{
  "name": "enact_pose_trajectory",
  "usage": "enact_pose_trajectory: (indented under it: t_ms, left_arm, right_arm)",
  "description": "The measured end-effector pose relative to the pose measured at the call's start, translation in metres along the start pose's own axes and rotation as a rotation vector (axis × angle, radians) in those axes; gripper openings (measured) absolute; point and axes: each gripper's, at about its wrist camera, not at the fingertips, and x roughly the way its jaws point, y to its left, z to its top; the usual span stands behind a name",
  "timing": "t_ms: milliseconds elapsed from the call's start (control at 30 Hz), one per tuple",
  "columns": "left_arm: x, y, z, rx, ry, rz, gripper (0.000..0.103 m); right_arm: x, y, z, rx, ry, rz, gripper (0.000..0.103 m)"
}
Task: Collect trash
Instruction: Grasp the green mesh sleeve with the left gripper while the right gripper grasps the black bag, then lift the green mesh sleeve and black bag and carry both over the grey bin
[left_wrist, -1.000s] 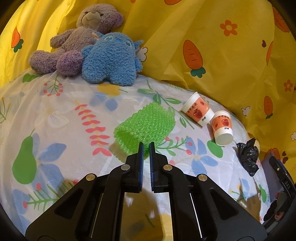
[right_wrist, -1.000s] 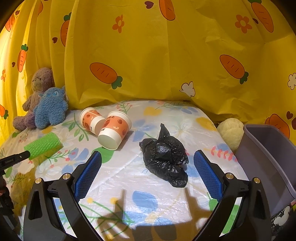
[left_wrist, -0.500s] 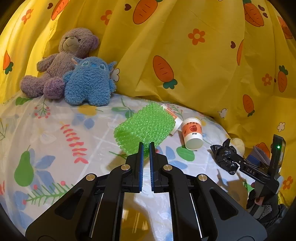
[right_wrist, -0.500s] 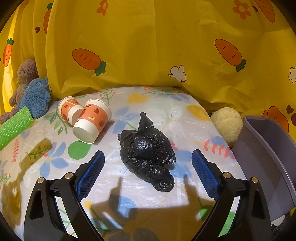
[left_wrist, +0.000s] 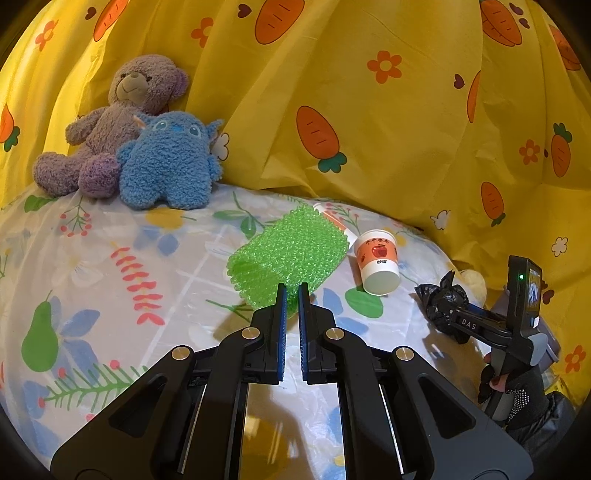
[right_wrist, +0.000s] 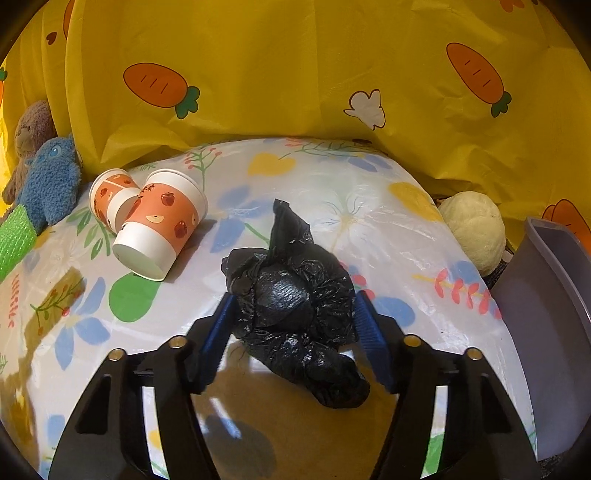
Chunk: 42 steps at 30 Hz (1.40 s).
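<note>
A crumpled black plastic bag (right_wrist: 295, 306) lies on the flowered table cover. My right gripper (right_wrist: 295, 306) has its blue pads on either side of it, closed in to touch it. The bag also shows in the left wrist view (left_wrist: 441, 301), at the right gripper's tip. Two orange apple-print paper cups (right_wrist: 155, 225) lie on their sides to the bag's left. A green bubble-wrap roll (left_wrist: 288, 254) lies just ahead of my left gripper (left_wrist: 290, 291), which is shut and empty. One cup (left_wrist: 378, 260) lies right of the roll.
A grey bin (right_wrist: 546, 317) stands at the table's right edge. A pale yellow plush ball (right_wrist: 474, 229) sits beside it. A purple bear (left_wrist: 118, 122) and a blue plush (left_wrist: 170, 162) sit at the back left against the yellow carrot curtain (left_wrist: 369, 110).
My right gripper moved forward over the black bag and its jaws narrowed from wide open onto the bag. My left gripper stayed shut and lifted its view slightly.
</note>
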Motion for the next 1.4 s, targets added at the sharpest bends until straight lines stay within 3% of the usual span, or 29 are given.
enact_pose_trajectory:
  t_ms: [67,233,733,1400]
  left_arm:
    - [0.0,-0.001,0.0,0.004,0.0,-0.001,0.005]
    - [-0.001,-0.003,0.0,0.008,-0.002,0.0,0.005]
    - [-0.012,-0.024,-0.003,0.041,-0.016,-0.034,0.005]
    - [-0.028,-0.085,-0.005,0.138,-0.037,-0.124,0.005]
  right_arm:
    - [0.0,0.001,-0.001,-0.004,-0.002,0.003,0.039]
    - [-0.01,0.006,-0.004,-0.03,-0.032,0.005,0.031]
    - [-0.1,0.018,-0.022,-0.051,-0.199,0.103,0.031]
    - [-0.153,0.002,-0.041,-0.058,-0.296,0.083,0.031]
